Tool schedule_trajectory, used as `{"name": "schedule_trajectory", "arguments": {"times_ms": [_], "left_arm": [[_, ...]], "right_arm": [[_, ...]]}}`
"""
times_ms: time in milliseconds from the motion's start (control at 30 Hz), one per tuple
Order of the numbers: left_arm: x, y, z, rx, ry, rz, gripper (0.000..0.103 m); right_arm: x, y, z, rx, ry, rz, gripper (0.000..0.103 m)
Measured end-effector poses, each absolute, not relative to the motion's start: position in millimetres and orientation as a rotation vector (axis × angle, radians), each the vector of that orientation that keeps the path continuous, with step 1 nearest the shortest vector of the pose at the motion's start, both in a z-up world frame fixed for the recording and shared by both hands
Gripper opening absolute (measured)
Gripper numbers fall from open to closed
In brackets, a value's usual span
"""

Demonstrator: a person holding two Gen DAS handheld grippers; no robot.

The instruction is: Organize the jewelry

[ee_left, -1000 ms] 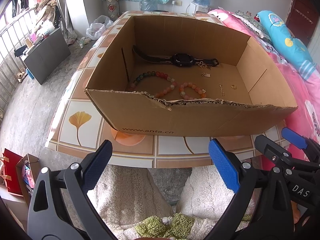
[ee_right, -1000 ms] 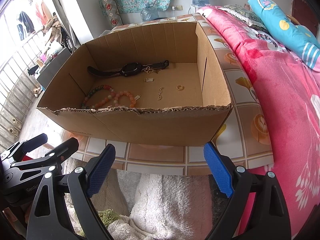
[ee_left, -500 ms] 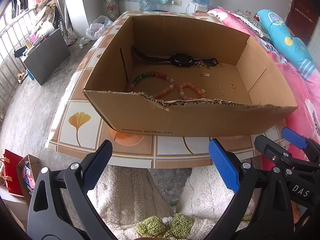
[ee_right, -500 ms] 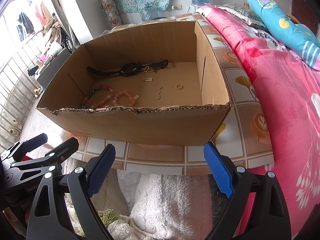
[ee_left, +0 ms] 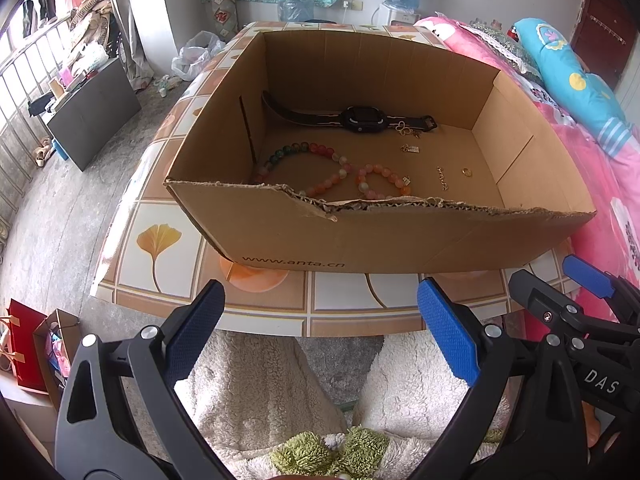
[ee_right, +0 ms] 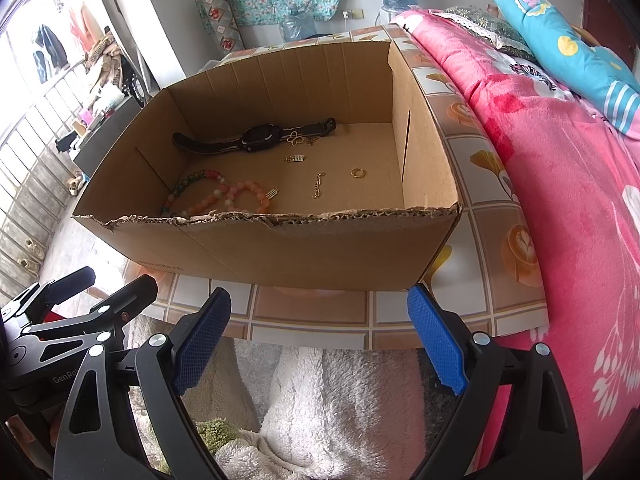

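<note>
Nothing has moved: both my left gripper [ee_left: 320, 332] and right gripper [ee_right: 320, 336] hang spread, empty; the box [ee_left: 360, 240] of jewelry lies ahead, watch [ee_left: 362, 119] crosswise.

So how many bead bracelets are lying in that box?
2, both on the cardboard box floor: a green-and-pink bracelet near the left wall, and a smaller pink bracelet beside it. The front wall hides their near edges.
</note>
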State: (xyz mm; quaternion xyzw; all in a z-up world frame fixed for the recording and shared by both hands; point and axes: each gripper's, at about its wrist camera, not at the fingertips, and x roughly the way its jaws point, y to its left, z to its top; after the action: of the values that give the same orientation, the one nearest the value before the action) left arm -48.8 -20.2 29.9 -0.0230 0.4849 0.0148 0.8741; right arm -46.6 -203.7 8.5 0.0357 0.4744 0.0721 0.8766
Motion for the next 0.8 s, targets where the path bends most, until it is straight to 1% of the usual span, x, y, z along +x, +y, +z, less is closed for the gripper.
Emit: {"name": "schedule_trajectory", "arguments": {"times_ms": [800], "left_arm": [[-48.6,-20.2,29.1,-0.044,1.014,0.031,0.093]], "right_arm": [[-47.0,-204.8,7.0,0.080,0.992,0.150,0.088]]}}
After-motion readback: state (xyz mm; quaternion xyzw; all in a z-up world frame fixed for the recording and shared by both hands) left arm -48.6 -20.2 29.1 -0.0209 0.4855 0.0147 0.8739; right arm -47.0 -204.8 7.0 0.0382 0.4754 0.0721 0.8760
